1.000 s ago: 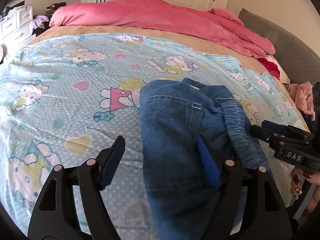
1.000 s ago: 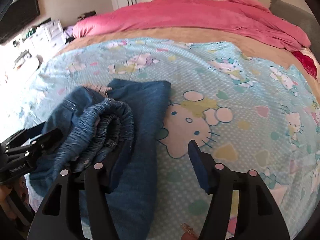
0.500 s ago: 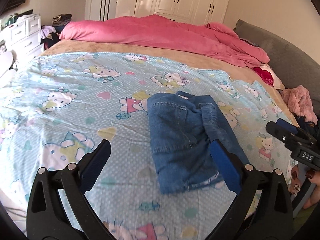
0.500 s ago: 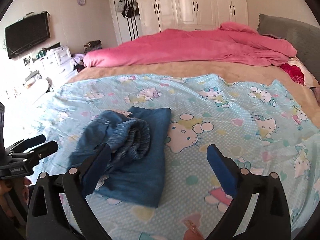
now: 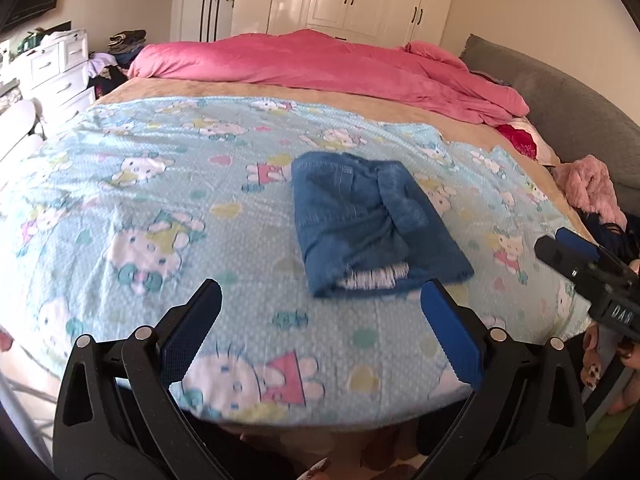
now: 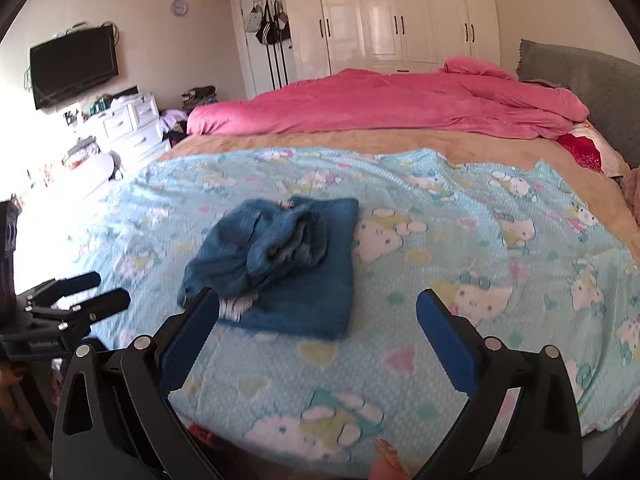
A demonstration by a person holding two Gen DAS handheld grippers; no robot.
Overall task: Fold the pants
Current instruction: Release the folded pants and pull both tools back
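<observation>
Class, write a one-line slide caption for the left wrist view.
Folded blue pants lie on the cartoon-print sheet, beyond the open, empty left gripper.

Pants [image 5: 368, 220]: one folded denim pair on the sheet.
Grippers: two, left gripper [image 5: 320, 320] and right gripper [image 6: 318, 322], each with two blue-padded fingers spread wide.
Cartoon-print sheet [image 5: 160, 184]: one.
Pink duvet [image 5: 320, 60]: one.
Wall-mounted television [image 6: 74, 65]: one.
Wall clock [image 6: 179, 7]: one.
White drawer unit [image 6: 132, 124]: one.

Bed [image 5: 360, 108]: cartoon-print sheet [image 5: 160, 184], folded jeans [image 5: 360, 216] centre, pink duvet [image 5: 340, 60] far end.
</observation>
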